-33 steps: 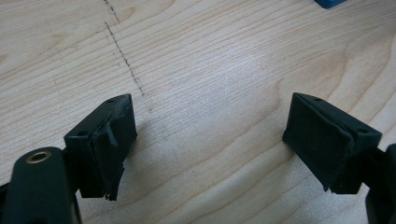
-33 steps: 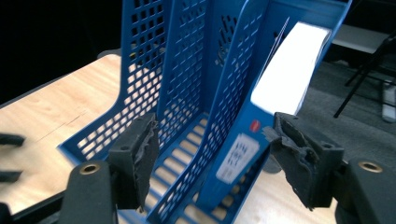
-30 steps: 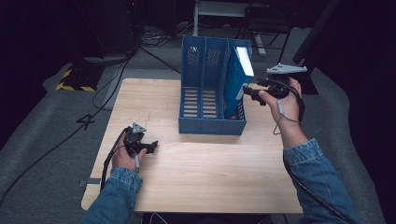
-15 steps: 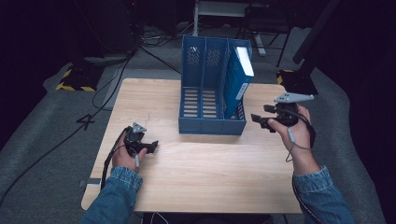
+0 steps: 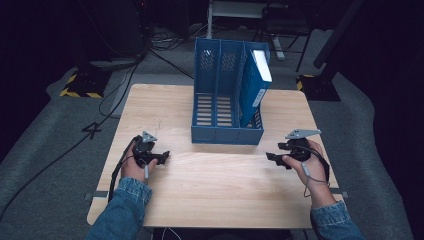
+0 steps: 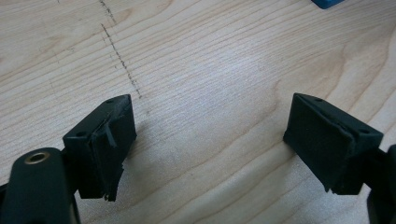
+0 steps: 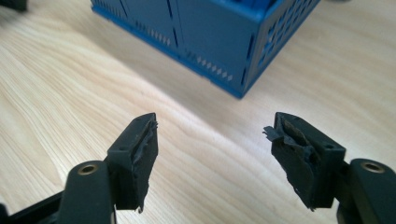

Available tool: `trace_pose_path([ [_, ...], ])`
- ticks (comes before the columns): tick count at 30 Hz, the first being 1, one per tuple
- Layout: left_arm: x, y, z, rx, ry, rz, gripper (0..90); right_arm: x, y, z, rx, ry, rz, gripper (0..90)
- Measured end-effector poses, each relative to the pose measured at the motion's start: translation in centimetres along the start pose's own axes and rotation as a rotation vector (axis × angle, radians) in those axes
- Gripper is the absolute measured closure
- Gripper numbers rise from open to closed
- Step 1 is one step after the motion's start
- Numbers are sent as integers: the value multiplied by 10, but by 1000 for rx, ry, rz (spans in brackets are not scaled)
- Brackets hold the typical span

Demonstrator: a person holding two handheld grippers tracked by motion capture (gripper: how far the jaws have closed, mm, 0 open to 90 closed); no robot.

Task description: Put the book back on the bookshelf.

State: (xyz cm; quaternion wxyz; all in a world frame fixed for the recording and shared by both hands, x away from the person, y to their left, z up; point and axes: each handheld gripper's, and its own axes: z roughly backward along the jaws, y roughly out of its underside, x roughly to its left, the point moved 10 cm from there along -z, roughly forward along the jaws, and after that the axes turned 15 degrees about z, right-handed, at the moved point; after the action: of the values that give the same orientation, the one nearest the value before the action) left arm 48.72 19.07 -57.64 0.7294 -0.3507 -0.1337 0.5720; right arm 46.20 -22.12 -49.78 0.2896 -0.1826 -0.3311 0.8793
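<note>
One blue file rack (image 5: 227,95) stands at the far middle of the counter (image 5: 220,190), and a blue binder (image 5: 256,82) leans upright in its right-hand compartment. My right hand-held gripper (image 5: 272,158) sits near the rack's front right corner (image 7: 243,70), jaws apart with nothing between them. My left hand-held gripper (image 5: 162,156) rests off the rack's front left corner, jaws wide apart over bare wood (image 6: 205,93).

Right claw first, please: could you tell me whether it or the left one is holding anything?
Nothing is held: right claw and left claw are open over bare table.
</note>
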Motion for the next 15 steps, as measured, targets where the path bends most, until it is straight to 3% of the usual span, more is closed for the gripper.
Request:
trace_pose_path([
  [5,0,0,0,0,0,-2,163,9,22,-20,62,-37,5,319],
  [15,0,0,-1,4,1,-3,161,21,40,-39,114,-63,40,306],
])
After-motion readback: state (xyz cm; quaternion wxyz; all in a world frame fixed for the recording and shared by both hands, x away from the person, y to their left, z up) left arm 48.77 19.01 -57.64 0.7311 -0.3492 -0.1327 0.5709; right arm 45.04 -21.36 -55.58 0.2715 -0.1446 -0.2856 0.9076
